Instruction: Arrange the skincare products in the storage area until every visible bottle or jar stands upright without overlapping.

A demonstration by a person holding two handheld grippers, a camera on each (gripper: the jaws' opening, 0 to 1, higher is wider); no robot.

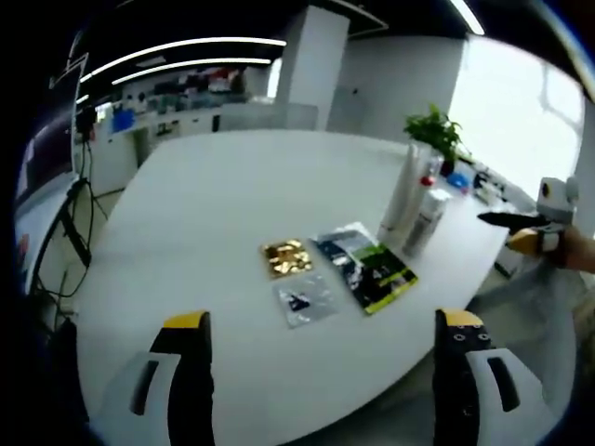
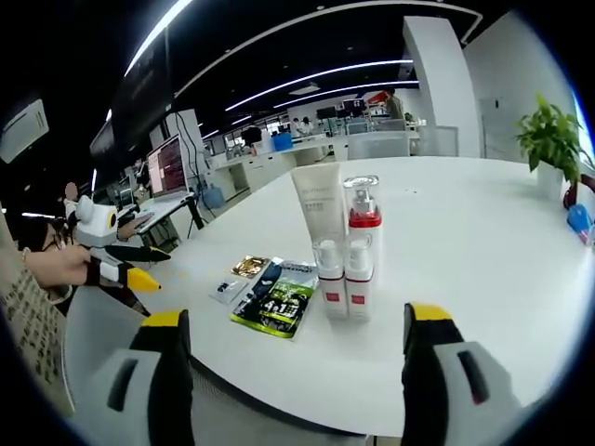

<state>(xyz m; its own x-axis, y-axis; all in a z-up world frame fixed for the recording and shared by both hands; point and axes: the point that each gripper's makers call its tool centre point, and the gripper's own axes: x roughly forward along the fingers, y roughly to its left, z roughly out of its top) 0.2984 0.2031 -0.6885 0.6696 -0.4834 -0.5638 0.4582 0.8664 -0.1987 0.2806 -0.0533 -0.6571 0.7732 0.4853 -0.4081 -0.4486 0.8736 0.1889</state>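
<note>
Both grippers hang wide apart, holding nothing: left gripper, right gripper. On the white surface, flat sachets lie beside upright bottles, touching; a tube stands just behind.

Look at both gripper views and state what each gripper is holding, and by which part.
Nothing is held. The left gripper and the right gripper both have their jaws wide apart, short of the white table, with the bottles and sachets untouched.

Bare table beside bottles
</note>
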